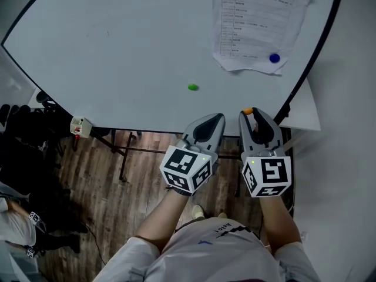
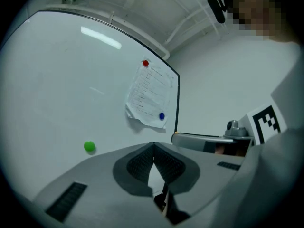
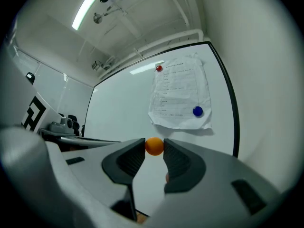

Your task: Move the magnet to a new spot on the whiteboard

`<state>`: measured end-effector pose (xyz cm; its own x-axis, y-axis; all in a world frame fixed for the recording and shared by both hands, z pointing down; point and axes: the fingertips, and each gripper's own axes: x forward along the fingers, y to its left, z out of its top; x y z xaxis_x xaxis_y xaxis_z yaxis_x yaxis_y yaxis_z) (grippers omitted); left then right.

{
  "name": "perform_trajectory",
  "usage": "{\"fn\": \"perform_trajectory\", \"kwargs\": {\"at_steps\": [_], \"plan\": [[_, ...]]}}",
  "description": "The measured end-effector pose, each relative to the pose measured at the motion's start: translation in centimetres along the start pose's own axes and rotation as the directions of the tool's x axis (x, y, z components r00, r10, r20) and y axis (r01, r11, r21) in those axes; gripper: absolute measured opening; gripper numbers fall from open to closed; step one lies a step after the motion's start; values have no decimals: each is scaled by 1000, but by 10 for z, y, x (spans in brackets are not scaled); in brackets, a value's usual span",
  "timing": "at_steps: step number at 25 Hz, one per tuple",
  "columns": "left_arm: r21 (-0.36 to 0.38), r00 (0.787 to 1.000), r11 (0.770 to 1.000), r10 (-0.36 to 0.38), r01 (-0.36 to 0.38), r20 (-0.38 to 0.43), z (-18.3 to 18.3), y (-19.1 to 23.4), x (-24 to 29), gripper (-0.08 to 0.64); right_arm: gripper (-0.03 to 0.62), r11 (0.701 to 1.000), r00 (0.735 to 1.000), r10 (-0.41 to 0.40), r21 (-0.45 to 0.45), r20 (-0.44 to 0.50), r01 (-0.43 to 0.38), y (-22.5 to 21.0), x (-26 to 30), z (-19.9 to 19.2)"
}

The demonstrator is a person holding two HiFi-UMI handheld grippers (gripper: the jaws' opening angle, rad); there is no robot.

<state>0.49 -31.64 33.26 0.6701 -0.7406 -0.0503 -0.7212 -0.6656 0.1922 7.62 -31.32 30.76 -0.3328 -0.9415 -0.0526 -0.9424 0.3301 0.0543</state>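
Whiteboard: one board [image 1: 117,51], white with a dark frame, fills most of the head view.
Magnets: four round ones, each a different colour: orange, green, blue and red.
Orange magnet: the orange magnet [image 1: 248,111] sits pinched between the jaw tips of the right gripper, down by the board's lower right edge in the head view. Whether it touches the board cannot be told.
Green magnet: the green magnet [image 1: 192,87] is alone on bare board, left of the paper and well apart from both grippers.
Blue magnet: the blue magnet [image 1: 274,58] pins the paper's lower right corner.
Red magnet: the red magnet [image 3: 158,68] holds the paper's top left corner.
Paper: one printed sheet [image 1: 252,22], creased along its bottom edge, at the board's right side.
Grippers: two, side by side below the board.
Right gripper: the right gripper [image 3: 154,148] has its jaws a magnet's width apart, clamped on the orange magnet.
Left gripper: the left gripper [image 2: 153,146] has its jaw tips pressed together with nothing between them, clear of the board.
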Motion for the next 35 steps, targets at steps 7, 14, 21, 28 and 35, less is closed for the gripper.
{"fn": "perform_trajectory", "kwargs": {"at_steps": [7, 14, 21, 28, 35], "plan": [[0, 1000, 1000, 3, -3, 20, 11, -17, -4, 9, 127, 1000, 999, 29, -1, 17, -29, -2, -16, 10], [30, 1000, 999, 18, -18, 1, 13, -27, -7, 9, 127, 999, 999, 44, -3, 29, -44, -2, -25, 17], [33, 1000, 999, 22, -22, 3, 14, -33, -7, 9, 127, 999, 998, 45, -1, 35, -45, -6, -29, 20], [33, 999, 999, 26, -27, 23, 19, -31, -6, 9, 127, 999, 999, 39, -1, 38, -39, -9, -26, 20], [45, 999, 999, 23, -25, 30, 22, -25, -3, 9, 127, 1000, 999, 31, -5, 39, -31, -13, -17, 21]]}}
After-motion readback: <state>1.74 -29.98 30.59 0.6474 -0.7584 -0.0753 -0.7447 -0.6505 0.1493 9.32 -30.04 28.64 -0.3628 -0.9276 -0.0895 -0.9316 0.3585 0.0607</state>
